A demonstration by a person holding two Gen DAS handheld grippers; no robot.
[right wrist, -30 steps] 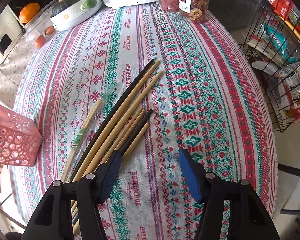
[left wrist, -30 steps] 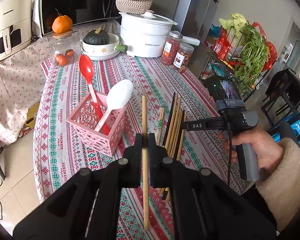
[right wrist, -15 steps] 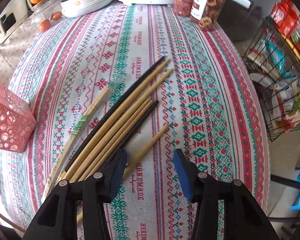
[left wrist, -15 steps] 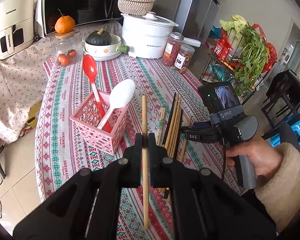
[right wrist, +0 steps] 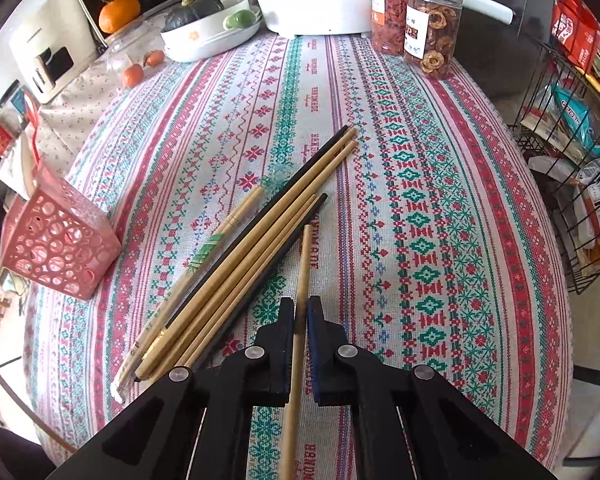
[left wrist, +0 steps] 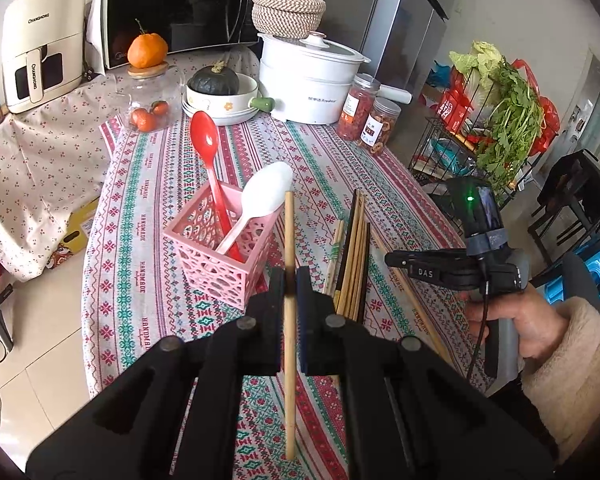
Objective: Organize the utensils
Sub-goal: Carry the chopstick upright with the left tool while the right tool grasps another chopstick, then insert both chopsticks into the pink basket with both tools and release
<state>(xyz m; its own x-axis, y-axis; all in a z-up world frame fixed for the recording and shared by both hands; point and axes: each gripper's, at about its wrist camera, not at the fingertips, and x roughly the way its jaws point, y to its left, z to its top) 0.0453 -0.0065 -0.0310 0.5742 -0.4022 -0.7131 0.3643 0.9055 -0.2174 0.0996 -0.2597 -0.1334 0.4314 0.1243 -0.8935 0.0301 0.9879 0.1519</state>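
1 patterned tablecloth (right wrist: 420, 208) covers the table; tiled floor (left wrist: 40, 320) beside.

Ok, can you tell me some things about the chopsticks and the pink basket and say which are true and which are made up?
1. The left gripper is shut on a wooden chopstick. True.
2. The right gripper is empty. False: it is shut on a light chopstick.
3. The pink basket holds a red spoon and a white spoon. True.
4. All the chopsticks are already in the basket. False: a bunch of chopsticks lies on the tablecloth.
5. The bunch includes black chopsticks. True.
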